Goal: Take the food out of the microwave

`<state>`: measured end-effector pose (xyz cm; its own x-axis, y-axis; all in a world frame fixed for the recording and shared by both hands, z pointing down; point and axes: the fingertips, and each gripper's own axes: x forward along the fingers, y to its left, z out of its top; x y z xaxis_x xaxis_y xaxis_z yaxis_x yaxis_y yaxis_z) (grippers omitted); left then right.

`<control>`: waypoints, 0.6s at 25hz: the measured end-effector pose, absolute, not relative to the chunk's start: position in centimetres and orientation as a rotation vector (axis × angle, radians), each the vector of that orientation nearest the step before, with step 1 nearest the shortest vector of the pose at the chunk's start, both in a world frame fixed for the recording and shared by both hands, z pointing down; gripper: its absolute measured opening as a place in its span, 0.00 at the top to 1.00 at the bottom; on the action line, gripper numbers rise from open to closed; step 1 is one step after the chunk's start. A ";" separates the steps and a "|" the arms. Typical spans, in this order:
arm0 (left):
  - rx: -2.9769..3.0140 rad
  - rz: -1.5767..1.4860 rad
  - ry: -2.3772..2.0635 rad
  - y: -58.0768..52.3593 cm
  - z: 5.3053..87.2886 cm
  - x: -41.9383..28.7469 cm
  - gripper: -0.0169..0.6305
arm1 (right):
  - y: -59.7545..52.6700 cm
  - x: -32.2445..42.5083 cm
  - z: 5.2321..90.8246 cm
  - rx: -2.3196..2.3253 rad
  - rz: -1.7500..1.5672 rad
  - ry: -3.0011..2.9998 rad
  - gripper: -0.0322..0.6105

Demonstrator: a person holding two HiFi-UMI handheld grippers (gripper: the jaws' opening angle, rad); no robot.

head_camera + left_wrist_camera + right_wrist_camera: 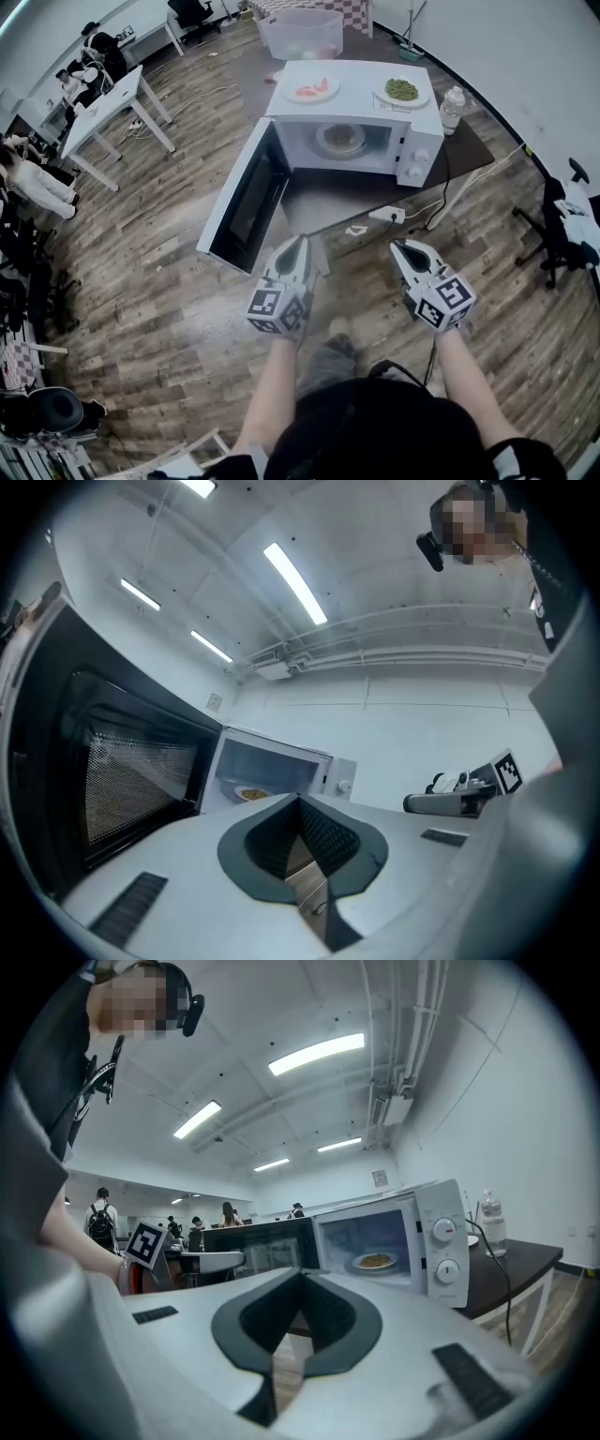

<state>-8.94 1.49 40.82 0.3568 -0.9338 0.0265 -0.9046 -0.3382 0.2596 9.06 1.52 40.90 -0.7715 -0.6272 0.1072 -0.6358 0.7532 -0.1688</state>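
- Approach step, by my read: the food isn't touched yet. The pale round plate of brownish food [339, 139] sits inside the white microwave oven [419, 127], in the middle of the cavity floor.
- Left gripper [298, 244]: jaws clenched tip to tip, nothing between them. Right gripper [399, 247]: the same, pressed together and empty. Both are held out level, well short of the dark brown table [473, 150].
- Next move, I'd judge: spread a pair of jaws, go straight in through the opening, and take the plate by its near rim. It must stay level coming out, or the food slides.
- Edges to mind: the black-windowed microwave door [246, 199] stands swung wide on the left, jutting past the table's front and near the left gripper's line. The knob panel bounds the opening on the right.
- The cavity looks low, so there is little room to lift inside.
- Open room: wooden floor lies ahead, with a white power strip [387, 215] and its cable by the table's front.
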 end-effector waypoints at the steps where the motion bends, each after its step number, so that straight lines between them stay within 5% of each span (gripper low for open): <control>1: 2.388 -0.175 -1.649 0.7 40.9 -9.2 0.96 | 0.8 8.6 41.1 1.043 0.311 -2.899 0.95; 15: 2.454 -0.171 -1.524 -8.7 42.5 -9.9 0.96 | -7.5 5.6 43.7 1.125 0.339 -2.838 0.95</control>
<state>-9.86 -8.69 42.48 0.4468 -0.8941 0.0304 -0.8652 -0.4232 0.2689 5.60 -7.47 43.72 -0.7298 -0.6680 0.1455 -0.6835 0.7079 -0.1783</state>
